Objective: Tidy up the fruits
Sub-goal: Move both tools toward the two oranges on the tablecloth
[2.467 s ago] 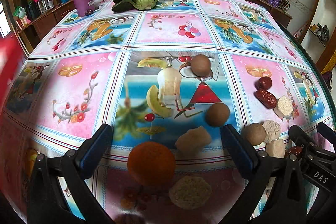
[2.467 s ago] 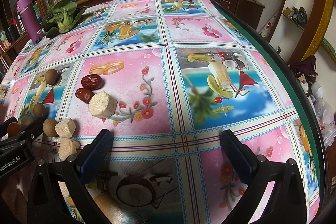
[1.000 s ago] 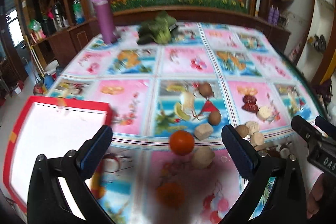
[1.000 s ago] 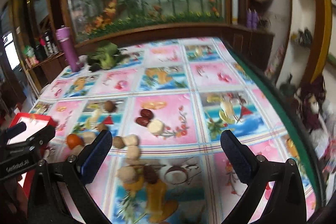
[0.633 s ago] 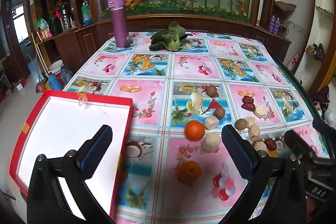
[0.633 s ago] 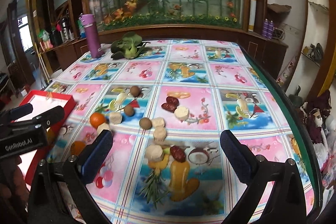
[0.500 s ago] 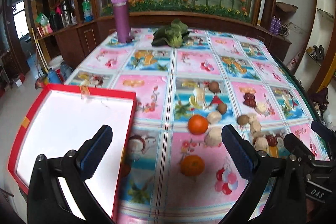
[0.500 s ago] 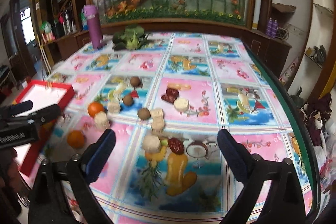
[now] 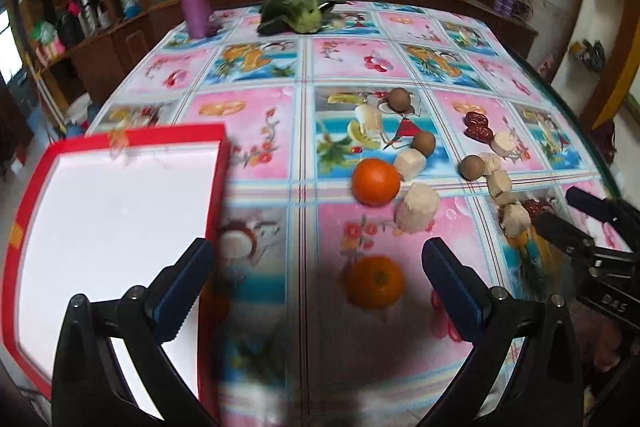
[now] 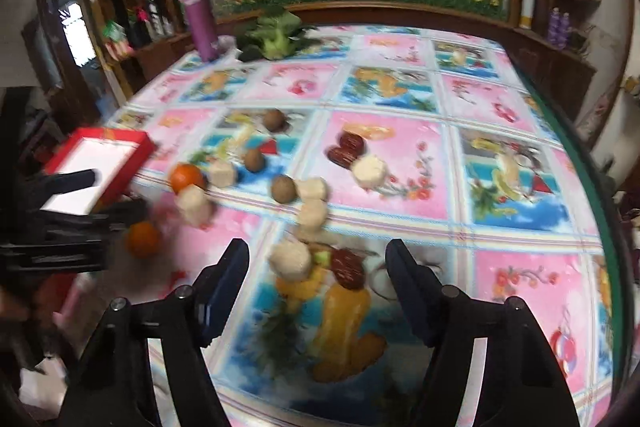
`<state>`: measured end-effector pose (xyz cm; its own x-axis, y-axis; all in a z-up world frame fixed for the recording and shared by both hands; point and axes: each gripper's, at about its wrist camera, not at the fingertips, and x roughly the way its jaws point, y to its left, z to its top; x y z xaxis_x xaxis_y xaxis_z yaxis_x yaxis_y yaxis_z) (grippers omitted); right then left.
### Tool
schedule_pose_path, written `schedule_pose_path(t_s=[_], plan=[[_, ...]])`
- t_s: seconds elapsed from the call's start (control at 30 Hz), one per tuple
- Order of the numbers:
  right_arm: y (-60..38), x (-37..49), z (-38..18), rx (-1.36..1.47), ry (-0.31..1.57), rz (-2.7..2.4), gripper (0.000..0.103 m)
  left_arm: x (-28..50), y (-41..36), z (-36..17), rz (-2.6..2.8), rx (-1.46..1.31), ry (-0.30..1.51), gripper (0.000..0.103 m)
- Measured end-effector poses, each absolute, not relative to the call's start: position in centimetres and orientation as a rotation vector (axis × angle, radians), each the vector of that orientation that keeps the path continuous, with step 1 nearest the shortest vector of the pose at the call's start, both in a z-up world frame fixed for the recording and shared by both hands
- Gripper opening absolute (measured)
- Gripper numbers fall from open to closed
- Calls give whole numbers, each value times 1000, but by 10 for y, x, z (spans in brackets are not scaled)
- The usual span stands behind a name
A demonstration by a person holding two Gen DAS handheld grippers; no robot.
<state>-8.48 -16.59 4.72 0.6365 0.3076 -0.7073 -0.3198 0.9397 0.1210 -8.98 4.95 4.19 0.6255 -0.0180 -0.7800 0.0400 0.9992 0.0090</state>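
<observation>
Approach step, nothing gripped. My left gripper (image 9: 316, 281) jaws wide apart over round orange tangerine (image 9: 375, 281) near table's front edge; right gripper (image 10: 316, 273) jaws closing, still clear of pale round cake (image 10: 290, 260) and dark red date (image 10: 349, 268) between them. Red-rimmed white tray (image 9: 24, 195) empty at left edge. Next: lower, clamp, carry to tray.

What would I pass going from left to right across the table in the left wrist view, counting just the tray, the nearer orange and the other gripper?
Red tray → nearer orange → right gripper, its jaws closing with nothing between them.
</observation>
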Motion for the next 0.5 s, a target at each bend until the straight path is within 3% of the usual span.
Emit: schedule_pose_path(t_s=[0.27, 0.5], plan=[[-195, -59, 54, 0, 819, 305, 71, -47, 47, 44, -50, 148, 951, 103], [-166, -73, 65, 57, 790, 524, 71, -48, 100, 79, -56, 124, 924, 102]])
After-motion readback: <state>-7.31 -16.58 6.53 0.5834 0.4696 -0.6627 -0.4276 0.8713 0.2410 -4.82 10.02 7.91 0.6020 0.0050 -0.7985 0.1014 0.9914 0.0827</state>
